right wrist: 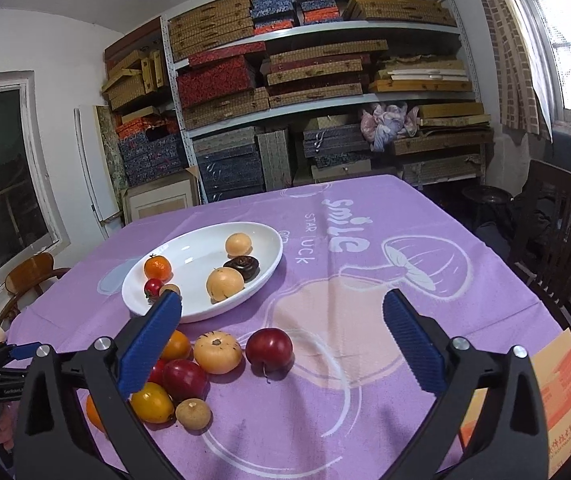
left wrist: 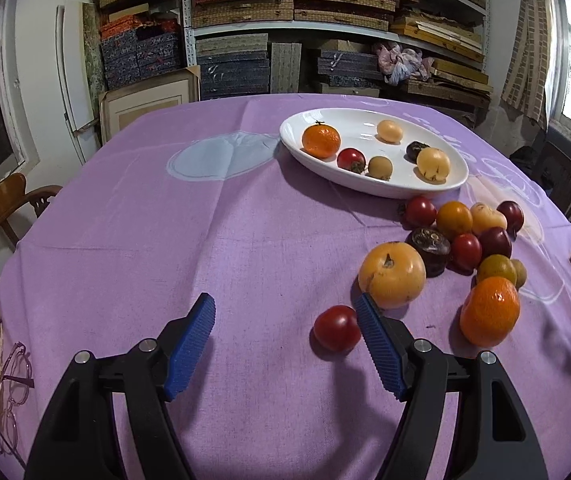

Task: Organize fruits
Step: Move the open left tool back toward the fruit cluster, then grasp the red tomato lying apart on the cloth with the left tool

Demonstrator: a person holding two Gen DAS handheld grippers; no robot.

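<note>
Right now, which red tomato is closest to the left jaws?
The lone red tomato lying apart from the pile, right against the left gripper's right-hand jaw, outside the gap. The other red ones sit farther back in the pile or on the white plate.

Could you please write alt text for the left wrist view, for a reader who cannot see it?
The open, empty left gripper with blue ribbed pads hovers over a purple tablecloth, a small red tomato beside its right finger. Loose fruits cluster to the right; behind them, a white oval ceramic dish holds six fruits.
</note>
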